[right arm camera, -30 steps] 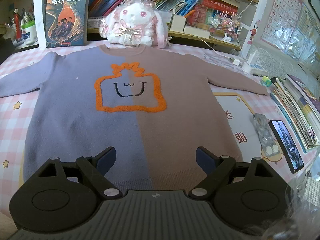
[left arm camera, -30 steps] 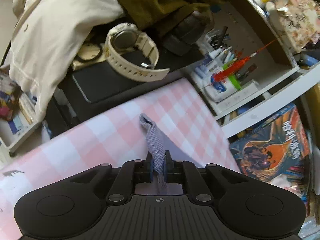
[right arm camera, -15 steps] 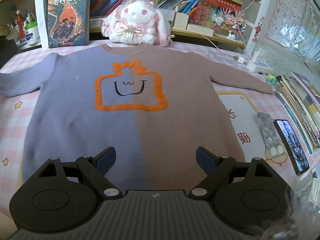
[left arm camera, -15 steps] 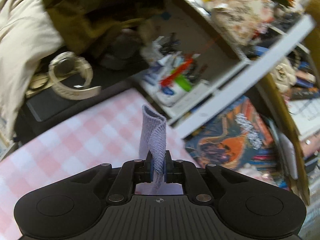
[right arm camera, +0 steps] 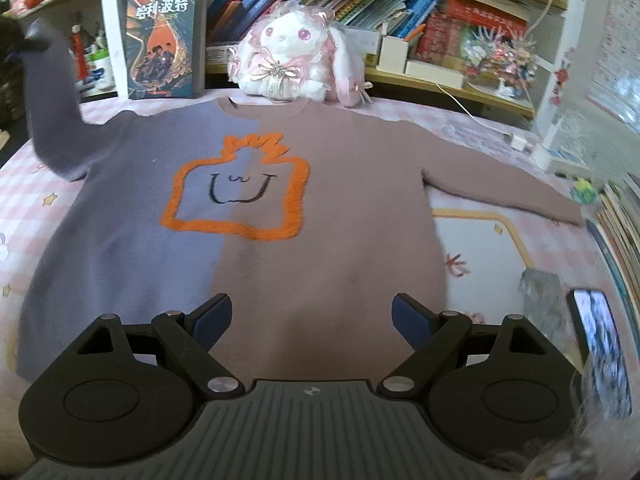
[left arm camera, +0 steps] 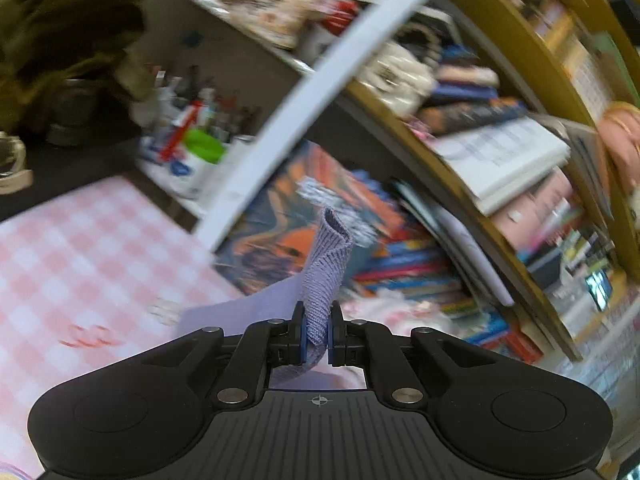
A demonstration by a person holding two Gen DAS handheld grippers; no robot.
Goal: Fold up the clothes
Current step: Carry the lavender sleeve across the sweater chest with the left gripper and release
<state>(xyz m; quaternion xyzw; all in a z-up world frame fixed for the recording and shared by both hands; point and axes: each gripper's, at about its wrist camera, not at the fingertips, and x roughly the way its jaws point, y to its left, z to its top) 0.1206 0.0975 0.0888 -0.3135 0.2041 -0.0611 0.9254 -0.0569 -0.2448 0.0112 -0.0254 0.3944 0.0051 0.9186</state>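
Observation:
A two-tone sweater [right arm camera: 280,240], lilac on the left half and mauve on the right, with an orange outlined face, lies flat on the pink checked bed cover [right arm camera: 24,208]. My left gripper [left arm camera: 317,334] is shut on the lilac sleeve cuff [left arm camera: 326,264] and holds it up. In the right wrist view that sleeve [right arm camera: 48,112] rises off the bed at the far left. The mauve sleeve [right arm camera: 500,192] lies stretched out to the right. My right gripper [right arm camera: 311,316] is open and empty above the sweater's hem.
A white plush rabbit [right arm camera: 296,60] sits at the sweater's collar, next to an upright book [right arm camera: 164,40] and full bookshelves [right arm camera: 400,12]. A phone [right arm camera: 600,328] and a stack of books [right arm camera: 616,220] lie at the right of the bed. A pen cup [left arm camera: 188,156] stands on the shelf at the left.
My left gripper has lifted the lilac cuff off the bed and swung right toward the shelves. The sleeve now stands raised. My right gripper has barely moved.

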